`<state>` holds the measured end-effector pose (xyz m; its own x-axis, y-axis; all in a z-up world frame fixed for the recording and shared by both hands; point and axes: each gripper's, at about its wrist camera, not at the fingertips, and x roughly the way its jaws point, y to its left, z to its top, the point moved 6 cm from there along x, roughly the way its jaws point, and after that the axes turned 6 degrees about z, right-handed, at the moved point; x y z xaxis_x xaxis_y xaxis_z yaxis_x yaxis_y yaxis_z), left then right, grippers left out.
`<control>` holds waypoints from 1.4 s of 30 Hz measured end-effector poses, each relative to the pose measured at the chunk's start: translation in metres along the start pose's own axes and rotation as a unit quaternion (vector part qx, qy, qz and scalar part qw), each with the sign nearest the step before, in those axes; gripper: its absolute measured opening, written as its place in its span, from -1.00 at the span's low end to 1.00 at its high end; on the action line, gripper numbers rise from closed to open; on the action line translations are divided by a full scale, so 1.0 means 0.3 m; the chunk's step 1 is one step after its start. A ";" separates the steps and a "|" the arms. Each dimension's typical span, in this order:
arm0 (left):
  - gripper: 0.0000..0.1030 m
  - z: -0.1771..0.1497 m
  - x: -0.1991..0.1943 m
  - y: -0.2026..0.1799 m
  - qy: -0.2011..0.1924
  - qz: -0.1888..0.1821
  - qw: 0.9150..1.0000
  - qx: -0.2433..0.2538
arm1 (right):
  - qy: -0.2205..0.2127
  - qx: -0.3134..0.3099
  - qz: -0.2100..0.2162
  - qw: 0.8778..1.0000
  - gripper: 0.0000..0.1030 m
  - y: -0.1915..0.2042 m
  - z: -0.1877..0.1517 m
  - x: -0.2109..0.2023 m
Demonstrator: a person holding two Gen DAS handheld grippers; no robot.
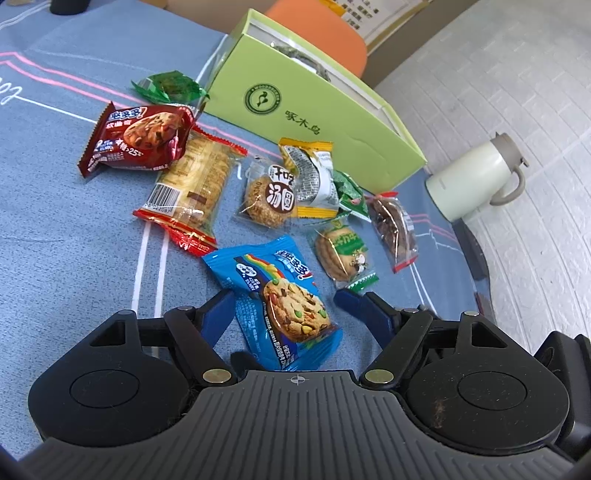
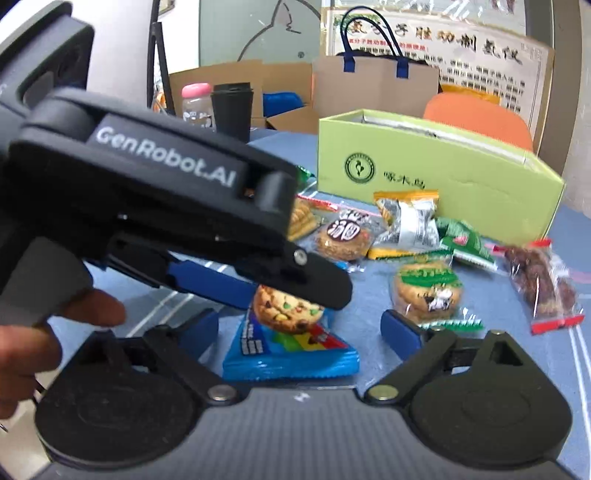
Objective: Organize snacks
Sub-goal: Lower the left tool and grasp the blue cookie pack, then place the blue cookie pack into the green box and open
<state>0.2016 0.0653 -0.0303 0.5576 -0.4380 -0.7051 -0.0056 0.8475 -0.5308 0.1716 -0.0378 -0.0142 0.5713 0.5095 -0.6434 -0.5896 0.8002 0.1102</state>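
Observation:
A blue cookie packet (image 1: 280,302) lies on the blue cloth, between the open fingers of my left gripper (image 1: 286,301). It also shows in the right wrist view (image 2: 291,350), partly under the left gripper's body (image 2: 166,206). My right gripper (image 2: 299,328) is open, its fingers either side of the same packet. Other snacks lie beyond: a red cookie packet (image 1: 140,138), a cracker sleeve (image 1: 192,192), a round biscuit (image 1: 267,195), a yellow packet (image 1: 310,177), a green biscuit packet (image 1: 343,254) and a dark cookie bag (image 1: 393,230). An open light-green box (image 1: 306,99) stands behind them.
A cream thermos jug (image 1: 476,177) stands on the floor past the table's right edge. An orange chair (image 1: 317,33) is behind the box. A black cup (image 2: 232,110), a pink-capped bottle (image 2: 197,103) and a paper bag (image 2: 373,85) stand at the back.

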 end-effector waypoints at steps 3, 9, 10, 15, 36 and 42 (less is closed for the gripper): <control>-0.05 -0.008 0.005 -0.007 0.001 0.000 1.000 0.009 | 0.000 -0.018 -0.001 1.000 0.84 0.027 -0.009 0.027; -0.84 -0.020 -0.002 0.024 -0.003 0.007 1.000 0.009 | -0.008 -0.004 0.001 1.000 0.20 0.014 -0.008 0.004; -0.90 -0.021 -0.006 0.028 0.000 0.003 1.000 0.002 | -0.007 -0.002 -0.001 1.000 0.16 0.009 -0.007 -0.005; -0.92 0.009 -0.062 -0.032 -0.015 -0.025 1.000 0.003 | -0.034 -0.017 -0.026 0.999 0.17 0.015 0.061 -0.076; -0.70 0.862 0.233 -0.136 -0.109 0.096 0.985 0.095 | -0.059 -0.035 0.009 0.998 0.30 -0.417 0.724 0.451; -0.24 0.861 0.157 -0.115 -0.145 0.057 0.984 0.090 | -0.117 -0.020 -0.009 0.993 0.71 -0.436 0.685 0.259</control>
<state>0.4425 0.0931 0.0763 0.7749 -0.2554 -0.5782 0.0506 0.9369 -0.3460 0.4105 -0.0378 0.0772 0.6957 0.5592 -0.4508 -0.5982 0.7985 0.0673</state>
